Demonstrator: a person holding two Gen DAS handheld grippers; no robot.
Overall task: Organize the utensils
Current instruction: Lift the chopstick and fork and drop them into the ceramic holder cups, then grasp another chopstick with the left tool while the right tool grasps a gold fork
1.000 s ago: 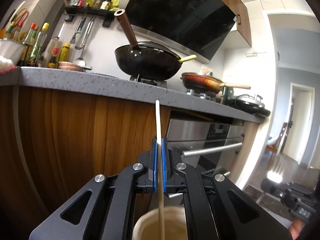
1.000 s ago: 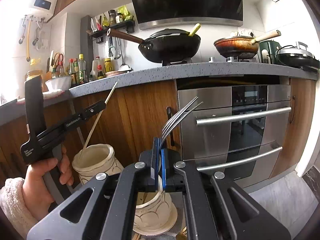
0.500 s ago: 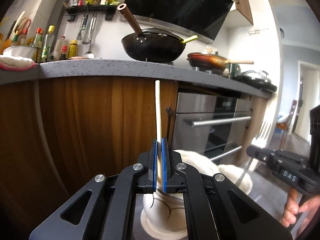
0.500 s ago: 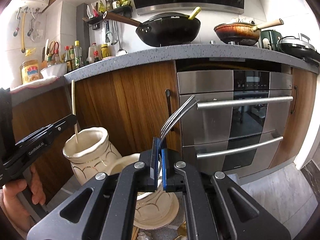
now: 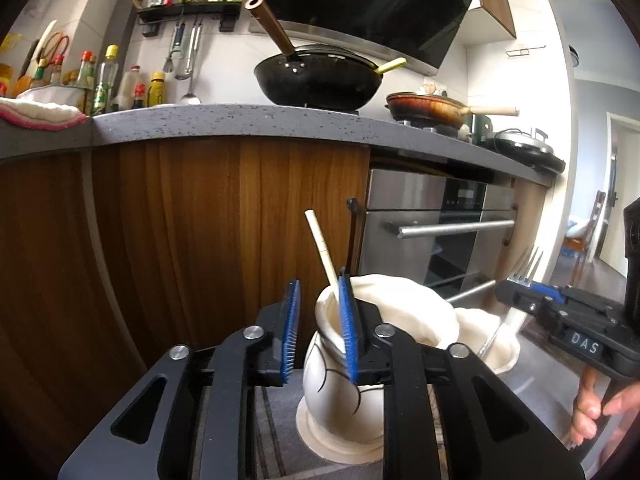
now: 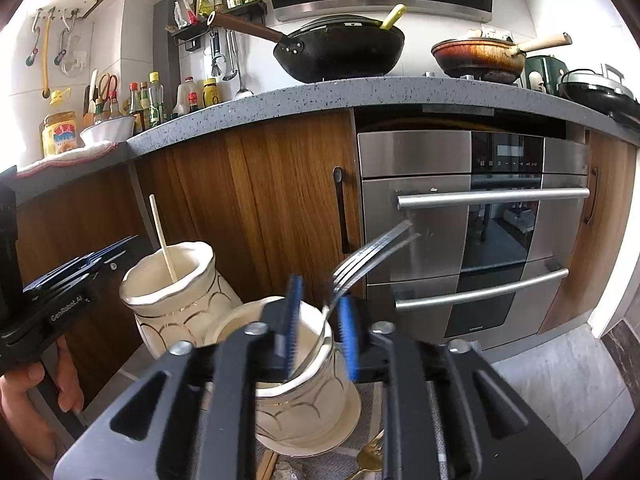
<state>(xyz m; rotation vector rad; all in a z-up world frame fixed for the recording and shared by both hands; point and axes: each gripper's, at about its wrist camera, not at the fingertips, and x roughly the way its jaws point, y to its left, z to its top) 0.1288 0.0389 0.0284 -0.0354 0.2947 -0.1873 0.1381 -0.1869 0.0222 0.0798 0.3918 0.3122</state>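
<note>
And there we go, both tools let go almost together! Half a second back our left gripper (image 5: 318, 320) was pinching the chopstick (image 5: 322, 250) upright; now its jaws stand spread and the chopstick leans on its own inside the left ceramic jar (image 5: 340, 392), tip down, top angled away to the left. Same story on the other side: our right gripper (image 6: 320, 326) was clamped on the fork (image 6: 368, 256), and now its blue pads are parted, with the fork resting in the right ceramic jar (image 6: 304, 392), tines up and tilted toward the oven (image 6: 472, 236).

So that reads to us as two utensils sorted, chopstick in one jar, fork in the other. In the right wrist view we can make out something gold (image 6: 370, 458) and a wooden end (image 6: 266, 464) lying by that jar's saucer (image 6: 320, 438), probably more to collect, though they are too cut off to name.

Now, room to move. The two jars stand just beside each other, so our grippers are close neighbours. The left tool's right pad sits right against the chopstick and over the jar's lip, so backing out straight looks safest. The wooden cabinet front (image 5: 200, 232) rises close behind; the open side is toward us and upward.
</note>
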